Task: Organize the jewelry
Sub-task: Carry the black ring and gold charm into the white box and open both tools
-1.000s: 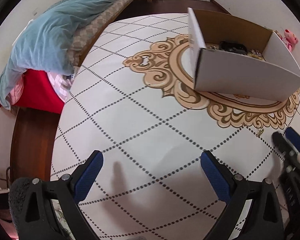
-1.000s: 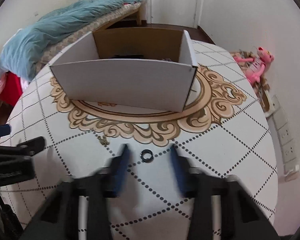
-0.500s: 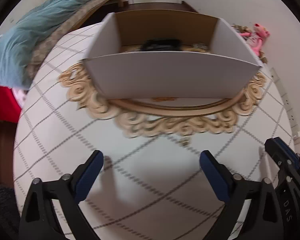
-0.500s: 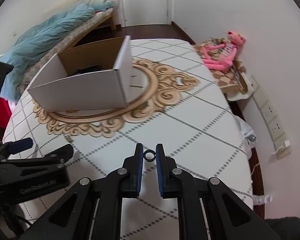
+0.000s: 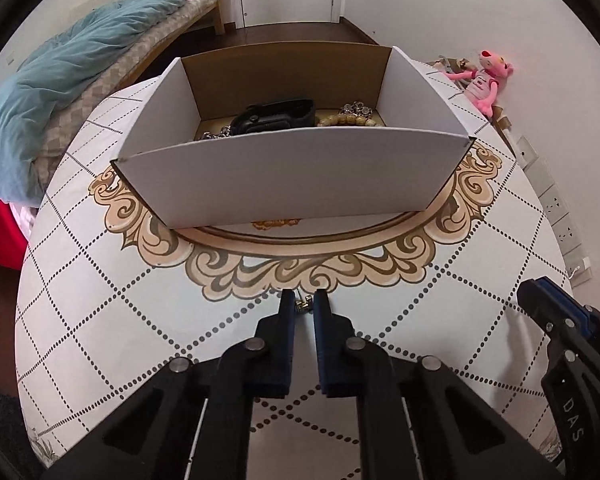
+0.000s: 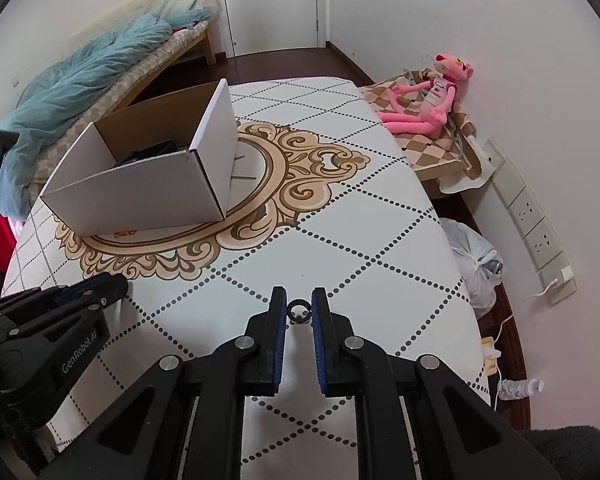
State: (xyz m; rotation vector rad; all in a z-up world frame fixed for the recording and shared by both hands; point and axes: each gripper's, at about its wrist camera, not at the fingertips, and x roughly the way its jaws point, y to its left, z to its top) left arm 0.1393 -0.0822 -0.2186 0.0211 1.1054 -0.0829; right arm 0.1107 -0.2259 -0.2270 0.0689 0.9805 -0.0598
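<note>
While several pieces already lie inside the cardboard box (image 5: 296, 168), two remain outside it: the right gripper (image 6: 299, 311) pinches a dark ring (image 6: 299, 312) above the table (image 6: 380, 216), and the left gripper (image 5: 303, 307), fingers narrow, closes around a small gold piece (image 5: 302, 305) near the box front.

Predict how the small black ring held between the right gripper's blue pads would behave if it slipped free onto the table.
The small black ring is thin and round, so it would probably roll or bounce. The right gripper pinches only its outer edge, so the hold looks easily lost. Being tiny, it is likely very light.
</note>
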